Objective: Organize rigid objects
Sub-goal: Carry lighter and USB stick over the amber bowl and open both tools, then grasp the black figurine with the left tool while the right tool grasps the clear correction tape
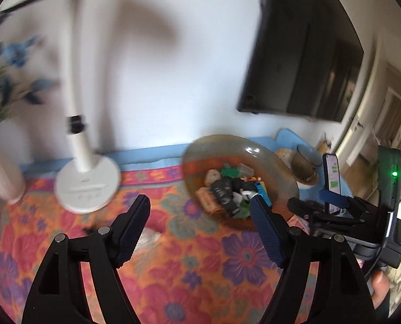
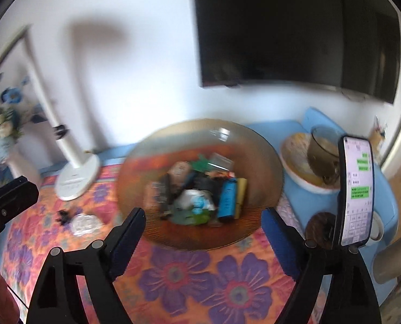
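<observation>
**Both tongs wide, nothing held**

Left tongs [image 1: 200, 229] and right tongs [image 2: 203, 232] are gaping empty above the flowered desk [image 2: 189, 278]. Bowl [image 2: 257, 145] is sitting centre frame in the right view, holding the jumbled objects [image 2: 200, 189]. Risk, as I judge it: blurred frames are suggesting fast motion, so a tong tip could be clipping the rim and tipping it, or knocking the lamp [image 1: 88, 186] at left.

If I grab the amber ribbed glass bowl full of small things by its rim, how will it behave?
The amber ribbed glass bowl looks rigid and breakable, so probably fragile. Its glossy rim may be slippery for pads. It is wide and shallow, so lifted by one edge it would likely tilt and spill the small things piled inside.
</observation>
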`<control>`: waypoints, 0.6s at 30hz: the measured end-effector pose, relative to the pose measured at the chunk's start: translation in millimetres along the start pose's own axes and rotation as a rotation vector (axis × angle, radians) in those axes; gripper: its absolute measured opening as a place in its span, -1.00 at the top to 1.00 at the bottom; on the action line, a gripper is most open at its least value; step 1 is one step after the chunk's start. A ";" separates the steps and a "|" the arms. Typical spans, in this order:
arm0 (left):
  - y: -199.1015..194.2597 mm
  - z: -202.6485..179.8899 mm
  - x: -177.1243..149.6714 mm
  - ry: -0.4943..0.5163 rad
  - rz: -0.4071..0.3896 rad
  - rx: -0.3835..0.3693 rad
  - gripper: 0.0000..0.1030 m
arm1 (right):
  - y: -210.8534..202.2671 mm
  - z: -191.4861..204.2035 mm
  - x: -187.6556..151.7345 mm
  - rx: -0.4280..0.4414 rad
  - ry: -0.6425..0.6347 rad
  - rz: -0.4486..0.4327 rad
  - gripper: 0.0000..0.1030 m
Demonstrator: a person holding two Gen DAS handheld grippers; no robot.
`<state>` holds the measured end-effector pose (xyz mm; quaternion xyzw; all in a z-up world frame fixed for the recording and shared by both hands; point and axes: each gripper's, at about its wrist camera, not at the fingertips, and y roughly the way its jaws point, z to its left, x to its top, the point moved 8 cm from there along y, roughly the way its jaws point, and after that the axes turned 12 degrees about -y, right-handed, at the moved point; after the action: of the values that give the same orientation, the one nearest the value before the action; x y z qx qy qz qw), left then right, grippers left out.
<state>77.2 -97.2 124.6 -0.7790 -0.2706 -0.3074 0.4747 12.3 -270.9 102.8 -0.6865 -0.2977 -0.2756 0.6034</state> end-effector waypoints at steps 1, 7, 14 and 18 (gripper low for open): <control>-10.4 10.1 -1.4 -0.014 -0.016 0.013 -0.45 | -10.6 11.1 2.2 0.005 -0.018 -0.021 -0.74; -53.9 84.1 -36.1 -0.070 -0.081 0.178 -0.45 | -46.5 81.4 -9.5 0.050 -0.140 -0.113 -1.00; -28.0 160.5 -97.3 -0.047 -0.005 0.305 -0.45 | -2.5 159.8 -79.9 0.139 -0.371 -0.034 -1.00; -4.8 180.2 -115.6 -0.064 0.064 0.272 -0.45 | 43.6 166.9 -113.3 0.153 -0.393 0.106 -1.00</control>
<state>36.9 53.1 -22.6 -0.7251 -0.2999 -0.2273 0.5767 -28.2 -118.0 -29.8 -0.6940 -0.3930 -0.0809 0.5978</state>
